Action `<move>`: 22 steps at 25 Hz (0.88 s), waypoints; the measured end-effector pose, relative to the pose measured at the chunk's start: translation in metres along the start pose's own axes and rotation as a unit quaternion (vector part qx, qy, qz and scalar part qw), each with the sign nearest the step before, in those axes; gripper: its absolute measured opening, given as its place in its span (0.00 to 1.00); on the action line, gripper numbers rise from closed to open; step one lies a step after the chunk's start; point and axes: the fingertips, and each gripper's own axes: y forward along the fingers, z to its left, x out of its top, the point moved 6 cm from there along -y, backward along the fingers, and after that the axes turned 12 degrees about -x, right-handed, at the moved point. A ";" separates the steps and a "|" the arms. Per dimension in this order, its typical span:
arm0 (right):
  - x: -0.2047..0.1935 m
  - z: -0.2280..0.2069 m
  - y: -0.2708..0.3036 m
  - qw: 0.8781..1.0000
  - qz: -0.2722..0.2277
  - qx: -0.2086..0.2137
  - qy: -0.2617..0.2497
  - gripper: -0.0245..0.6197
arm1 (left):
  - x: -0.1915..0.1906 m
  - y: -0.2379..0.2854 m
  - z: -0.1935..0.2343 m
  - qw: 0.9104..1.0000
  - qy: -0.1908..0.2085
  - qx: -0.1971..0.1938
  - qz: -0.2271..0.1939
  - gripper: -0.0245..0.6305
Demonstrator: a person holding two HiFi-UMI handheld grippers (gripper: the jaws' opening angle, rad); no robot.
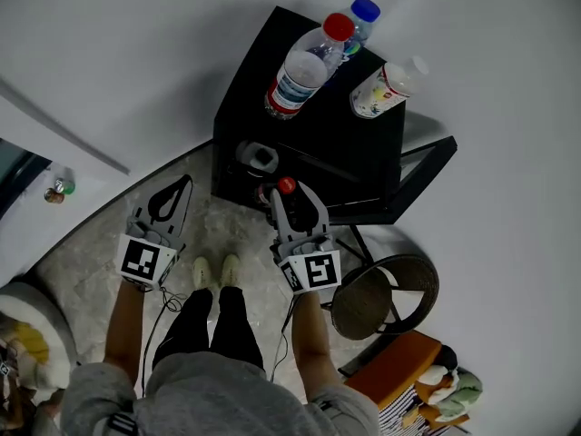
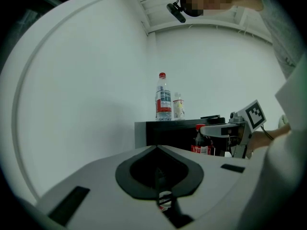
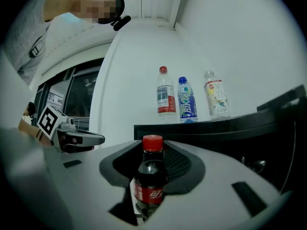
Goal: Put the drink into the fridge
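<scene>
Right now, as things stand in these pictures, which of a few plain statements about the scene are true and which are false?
1. The right gripper grips a dark cola bottle with a red cap. True.
2. Four bottles stand on top of the black fridge. False: there are three, a red-capped bottle, a blue-capped bottle and a white-capped bottle.
3. The left gripper holds a bottle too. False: its jaws are together with nothing between them.
4. The fridge door is open. True.
</scene>
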 end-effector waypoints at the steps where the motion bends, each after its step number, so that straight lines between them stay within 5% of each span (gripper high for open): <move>1: -0.007 0.000 0.003 1.000 -0.003 0.002 0.000 0.26 | -0.006 0.001 0.002 1.000 0.001 0.003 -0.001 0.04; 22: -0.150 -0.008 0.092 0.999 -0.005 0.044 -0.020 0.26 | -0.132 0.018 0.042 0.998 0.003 0.065 0.003 0.04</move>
